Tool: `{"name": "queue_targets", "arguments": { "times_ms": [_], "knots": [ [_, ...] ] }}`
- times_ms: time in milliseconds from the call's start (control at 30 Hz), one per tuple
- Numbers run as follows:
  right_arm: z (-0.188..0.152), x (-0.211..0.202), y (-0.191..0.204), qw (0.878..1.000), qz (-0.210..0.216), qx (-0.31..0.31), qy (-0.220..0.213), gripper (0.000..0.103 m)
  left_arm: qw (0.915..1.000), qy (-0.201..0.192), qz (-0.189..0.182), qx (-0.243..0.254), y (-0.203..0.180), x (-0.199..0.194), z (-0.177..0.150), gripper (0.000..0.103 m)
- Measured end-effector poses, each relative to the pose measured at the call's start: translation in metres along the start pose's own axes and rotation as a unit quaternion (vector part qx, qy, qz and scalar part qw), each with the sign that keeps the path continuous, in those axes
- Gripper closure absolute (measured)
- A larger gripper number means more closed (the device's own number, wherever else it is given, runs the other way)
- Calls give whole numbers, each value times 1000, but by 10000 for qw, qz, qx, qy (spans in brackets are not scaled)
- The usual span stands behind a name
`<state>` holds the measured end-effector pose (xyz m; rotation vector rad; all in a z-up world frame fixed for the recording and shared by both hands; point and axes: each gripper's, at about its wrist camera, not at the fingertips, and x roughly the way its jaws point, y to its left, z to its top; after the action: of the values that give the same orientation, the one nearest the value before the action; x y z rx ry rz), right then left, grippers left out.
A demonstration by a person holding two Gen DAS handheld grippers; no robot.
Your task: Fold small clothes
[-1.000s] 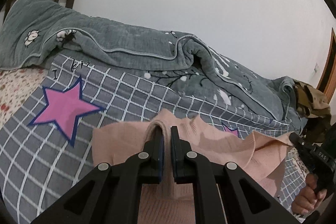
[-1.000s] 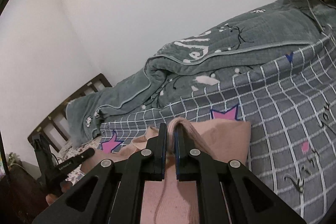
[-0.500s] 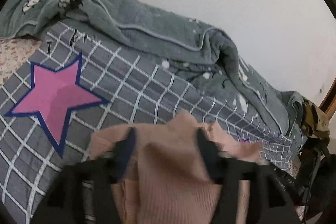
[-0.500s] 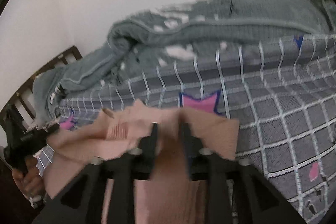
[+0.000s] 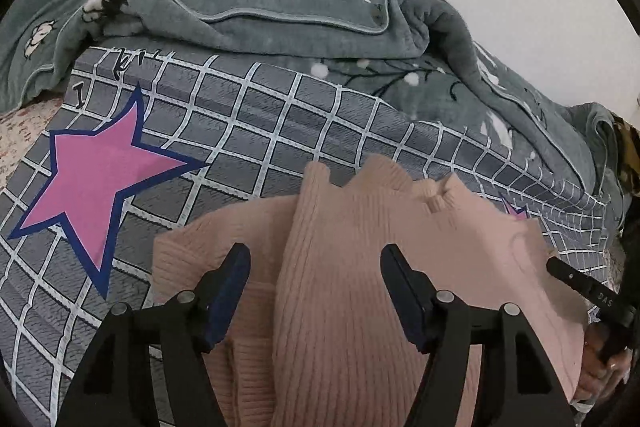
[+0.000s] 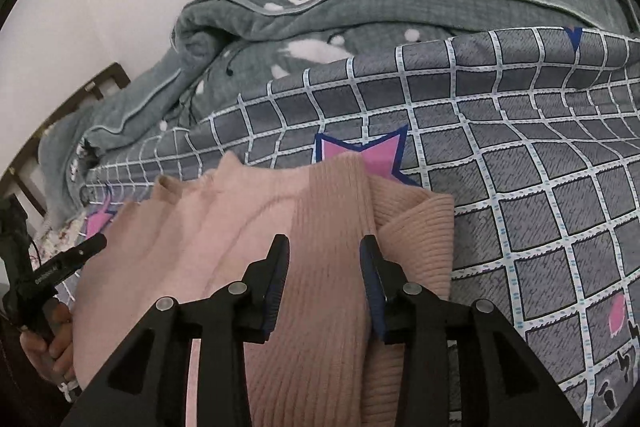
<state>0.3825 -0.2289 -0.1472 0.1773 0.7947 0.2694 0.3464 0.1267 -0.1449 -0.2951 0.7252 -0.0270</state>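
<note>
**Both grippers spread over the pink sweater**

The left gripper (image 5: 315, 285) is hovering low over the sweater (image 5: 360, 267), its fingers (image 5: 228, 287) gaping wide and gripping nothing. The right gripper (image 6: 324, 275) is reaching in alongside, its fingers (image 6: 276, 275) also parted, less widely, with a ribbed fold running between them untouched by the blue pads.

The sweater is lying on the sheet (image 5: 248, 119), bunched into overlapping folds, one panel draping over another. It is a soft ribbed knit, peach-pink. The sheet is showing a grey grid with white lines and a pink star (image 5: 96, 179) edged in navy. Behind it a thick grey-green blanket (image 5: 280, 15) is lying rumpled against the wall.
</note>
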Motion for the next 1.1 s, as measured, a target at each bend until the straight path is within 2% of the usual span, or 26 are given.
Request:
{"name": "queue_targets", "arguments": {
  "times_ms": [200,233,333,433,567,800,967,1100],
  "knots": [
    [0,-5,-3,9998,-144,65,-93,66,9999,-98,-1,28,2,-8,-5,37],
    [0,-8,-3,9997,-181,73,-113,63,9999,-122,-12,42,2,-10,-5,37],
    [1,-21,-3,9991,-370,31,-217,61,9996,-268,-73,103,2,-24,-10,35],
    [-1,-44,-1,9970,-641,-58,-424,52,9988,-402,-40,262,0,-37,-16,35],
    [-20,-71,2,9969,-634,-267,-374,50,9980,-538,51,335,4,-53,-23,34],
    [-67,-92,2,9990,-400,-179,-109,49,9986,-397,-193,-276,19,-69,-36,34],
    [-85,-87,-7,9991,-158,278,263,49,9985,-401,-111,-358,17,-80,-48,34],
    [-88,-90,-6,9987,-149,425,251,49,9981,-455,-105,-402,19,-97,-64,34]
  ]
}}
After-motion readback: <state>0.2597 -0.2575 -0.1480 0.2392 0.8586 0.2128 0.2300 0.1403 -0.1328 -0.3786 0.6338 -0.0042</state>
